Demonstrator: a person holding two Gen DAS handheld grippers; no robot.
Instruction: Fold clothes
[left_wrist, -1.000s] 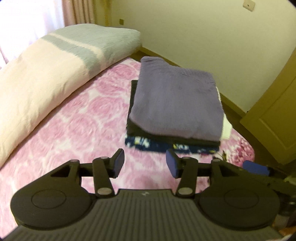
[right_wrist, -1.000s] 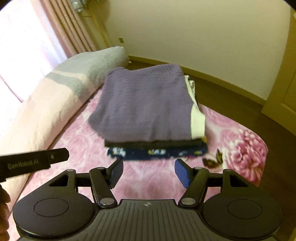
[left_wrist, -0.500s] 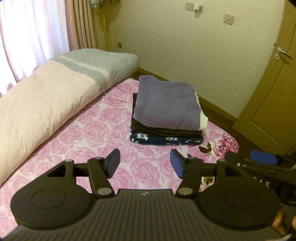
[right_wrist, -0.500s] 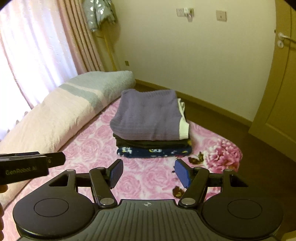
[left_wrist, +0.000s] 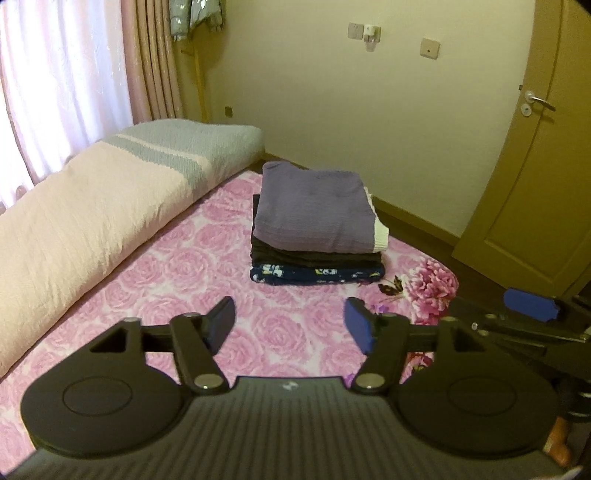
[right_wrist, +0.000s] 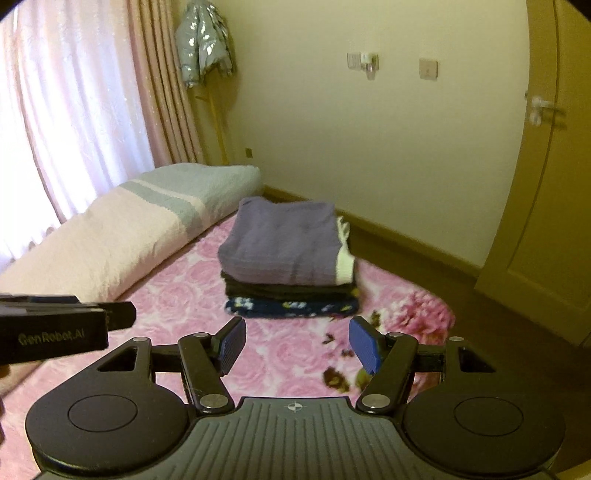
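Observation:
A stack of folded clothes sits on the pink rose-patterned bed cover (left_wrist: 155, 288): a purple garment (left_wrist: 314, 214) with a white edge on top, a black one under it, a navy patterned one (left_wrist: 317, 275) at the bottom. It also shows in the right wrist view (right_wrist: 284, 247). My left gripper (left_wrist: 290, 326) is open and empty, well short of the stack. My right gripper (right_wrist: 297, 345) is open and empty too, also short of the stack. Each gripper shows at the edge of the other's view.
A long rolled cream and grey-blue duvet (left_wrist: 92, 214) lies along the left by the curtained window (left_wrist: 62, 81). The bed's corner (left_wrist: 443, 280) drops to a dark floor. A door (left_wrist: 535, 166) stands at right. A jacket hangs on a stand (right_wrist: 205, 48).
Both grippers have pulled back and up from the stack, which now looks smaller and farther. Both stay open and empty.

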